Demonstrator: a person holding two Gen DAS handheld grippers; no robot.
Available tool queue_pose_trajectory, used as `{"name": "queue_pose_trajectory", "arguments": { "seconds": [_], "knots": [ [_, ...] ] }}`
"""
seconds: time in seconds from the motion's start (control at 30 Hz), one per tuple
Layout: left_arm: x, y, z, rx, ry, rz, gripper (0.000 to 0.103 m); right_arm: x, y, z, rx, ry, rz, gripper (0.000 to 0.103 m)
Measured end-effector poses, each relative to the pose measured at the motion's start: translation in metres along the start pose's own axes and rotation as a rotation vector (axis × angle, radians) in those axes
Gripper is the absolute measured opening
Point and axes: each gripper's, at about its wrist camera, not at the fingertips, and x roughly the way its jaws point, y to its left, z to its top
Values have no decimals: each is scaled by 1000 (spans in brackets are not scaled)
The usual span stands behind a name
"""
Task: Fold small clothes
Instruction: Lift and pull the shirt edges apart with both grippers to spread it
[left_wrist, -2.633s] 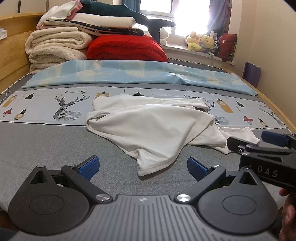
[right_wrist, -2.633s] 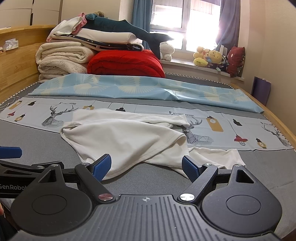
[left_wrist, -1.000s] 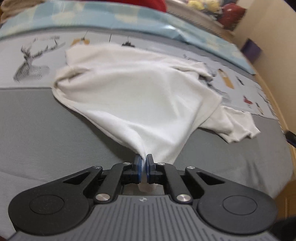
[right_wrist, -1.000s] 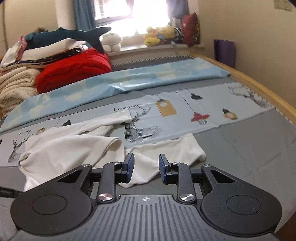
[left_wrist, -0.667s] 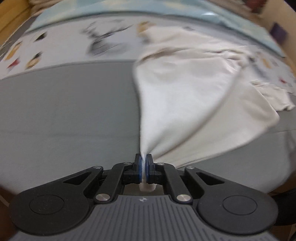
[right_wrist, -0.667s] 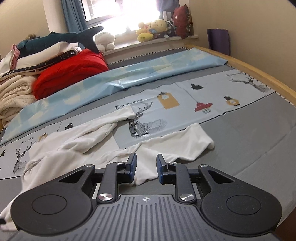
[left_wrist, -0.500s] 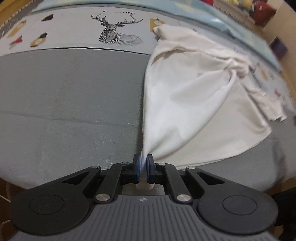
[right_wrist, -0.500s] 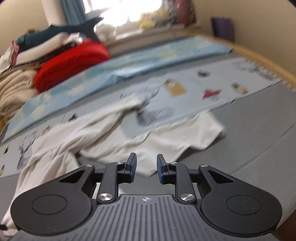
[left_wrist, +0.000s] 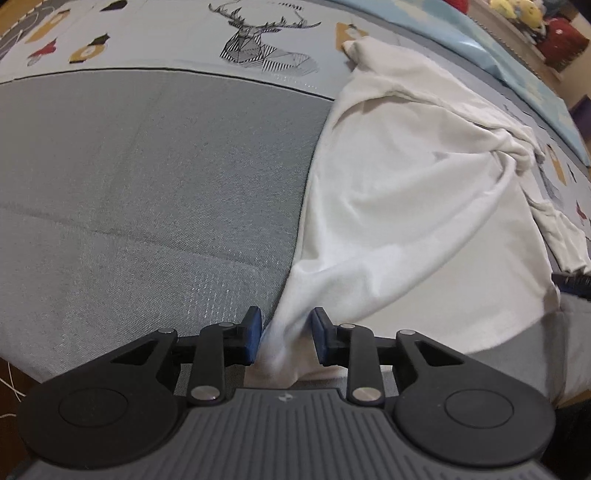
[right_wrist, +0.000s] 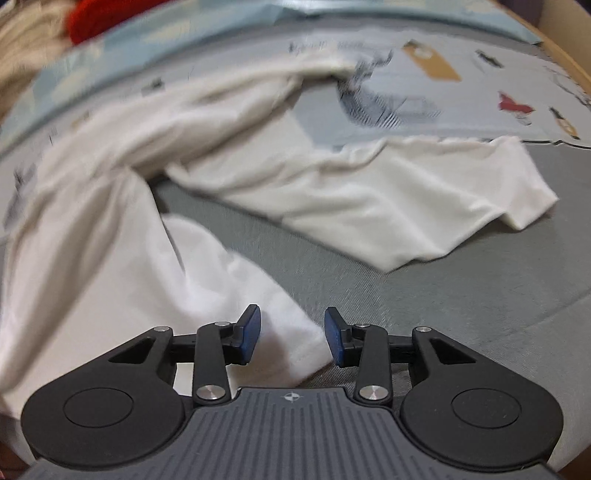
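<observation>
A white garment (left_wrist: 406, 192) lies crumpled on the grey bed cover (left_wrist: 147, 177), stretched from near the front edge toward the patterned strip. My left gripper (left_wrist: 284, 338) is open; a corner of the garment lies bunched between its blue pads, no longer pinched. In the right wrist view the same garment (right_wrist: 369, 206) spreads across the bed, blurred by motion. My right gripper (right_wrist: 291, 338) is open, and a hem corner of the garment lies between its pads.
A pale printed sheet strip with a deer drawing (left_wrist: 266, 48) runs across the bed behind the garment. A light blue cover (right_wrist: 184, 33) and a red bundle (right_wrist: 92, 14) lie farther back. The wooden bed edge (right_wrist: 565, 40) is at right.
My left gripper dragged the garment corner left toward the front edge, then opened its jaws. My right gripper dropped low over the garment's near hem and widened its jaws.
</observation>
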Motion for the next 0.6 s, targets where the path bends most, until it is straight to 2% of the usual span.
{"name": "queue_pose_trajectory", "arguments": {
  "seconds": [0.07,0.1,0.13,0.17,0.2,0.23,0.3,0.47,0.53,0.6],
  "knots": [
    [5,-4,4,0,11,12,30,10,4,-2,-36,34,-12,40],
    [8,-7,5,3,15,16,26,11,8,-3,-64,34,-29,35],
    [11,-11,8,8,19,19,22,12,12,-4,-90,29,-39,29],
    [14,-16,9,15,24,21,12,13,14,-5,-109,29,-35,10],
    [16,-21,10,25,25,25,8,11,14,-7,-125,31,-23,3],
    [17,-27,11,36,19,30,7,8,13,-9,-132,23,-7,0],
    [15,-39,13,55,-14,26,5,-3,4,-10,-125,-6,11,0],
    [10,-81,11,96,-56,-82,5,-41,-51,-12,-16,-116,-78,0],
    [9,-103,5,140,-63,-114,5,-57,-80,-21,-2,-157,-162,0],
    [10,-125,0,200,-66,-122,5,-68,-111,-31,46,-158,-272,0]
  ]
}}
